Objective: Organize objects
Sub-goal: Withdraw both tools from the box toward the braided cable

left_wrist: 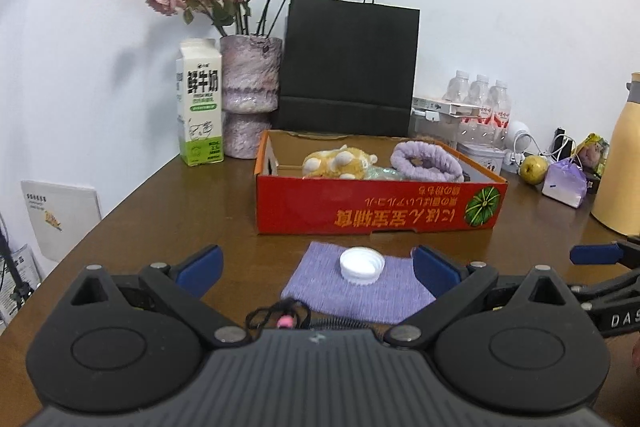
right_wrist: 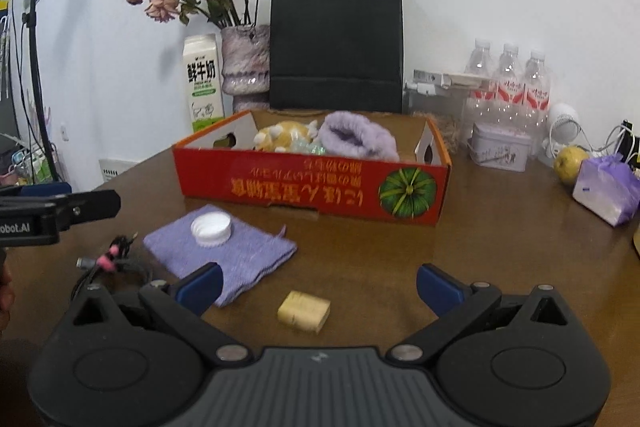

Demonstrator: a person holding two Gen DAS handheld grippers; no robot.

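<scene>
A red cardboard box (left_wrist: 376, 205) (right_wrist: 312, 187) stands mid-table, holding a yellow plush toy (left_wrist: 338, 163) (right_wrist: 286, 135) and a purple fuzzy headband (left_wrist: 426, 159) (right_wrist: 360, 137). In front of it lies a purple cloth (left_wrist: 356, 287) (right_wrist: 240, 253) with a white bottle cap (left_wrist: 362, 265) (right_wrist: 211, 224) on it. A black cable with a pink band (left_wrist: 282, 319) (right_wrist: 110, 261) lies beside the cloth. A small tan block (right_wrist: 304, 311) lies on the table. My left gripper (left_wrist: 316, 267) is open around the cap and cloth. My right gripper (right_wrist: 318, 287) is open just behind the block.
A milk carton (left_wrist: 200, 103), a vase of dried roses (left_wrist: 248, 99) and a black paper bag (left_wrist: 348, 67) stand behind the box. Water bottles (right_wrist: 508, 83), a tin (right_wrist: 500, 147), a pear (right_wrist: 570, 163), a purple packet (right_wrist: 606, 189) and a yellow jug (left_wrist: 620, 163) sit right.
</scene>
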